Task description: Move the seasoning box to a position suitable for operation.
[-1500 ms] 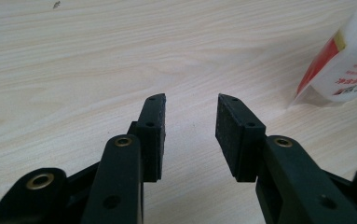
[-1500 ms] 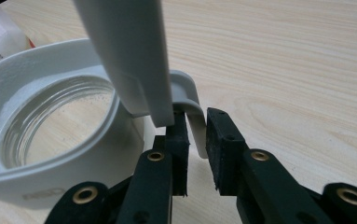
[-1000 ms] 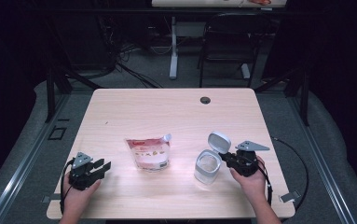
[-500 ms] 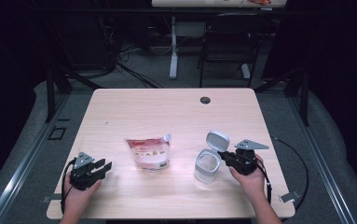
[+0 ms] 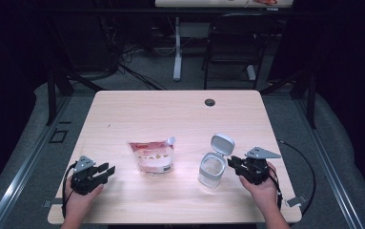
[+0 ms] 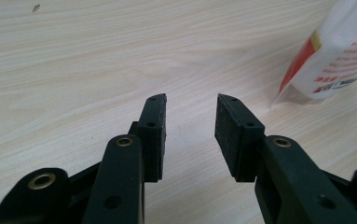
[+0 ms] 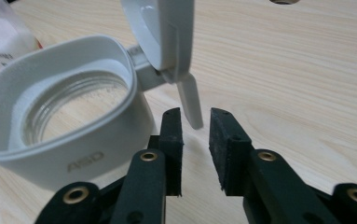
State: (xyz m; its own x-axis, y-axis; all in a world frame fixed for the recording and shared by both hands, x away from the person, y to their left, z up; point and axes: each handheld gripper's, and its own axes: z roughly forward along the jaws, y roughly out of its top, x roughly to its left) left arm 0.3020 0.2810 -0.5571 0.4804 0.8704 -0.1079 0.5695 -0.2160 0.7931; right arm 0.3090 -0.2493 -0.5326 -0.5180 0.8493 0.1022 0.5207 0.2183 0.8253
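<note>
A clear jar [image 5: 212, 169] with a white collar [image 7: 64, 140] stands on the table right of centre, its hinged white lid [image 5: 222, 143] flipped up and open. Directly right of the jar is my right gripper [image 5: 233, 164], open, its jaws close to the lid's small tab [image 7: 191, 100] with nothing between them. A white pouch with red print [image 5: 151, 156] lies left of the jar. At the front left my left gripper [image 5: 107, 171] rests open and holds nothing; the pouch's corner [image 6: 334, 56] shows at the upper right of the left gripper view.
The wooden table [image 5: 170, 114] has a round cable hole [image 5: 210, 102] near its far edge. Black cables [image 5: 309, 176] trail from the grippers over the table's sides. A dark chair [image 5: 232, 43] and desk legs stand beyond the table.
My right gripper has drawn back slightly to the right of the jar. The lid stays flipped open. My left gripper has not moved.
</note>
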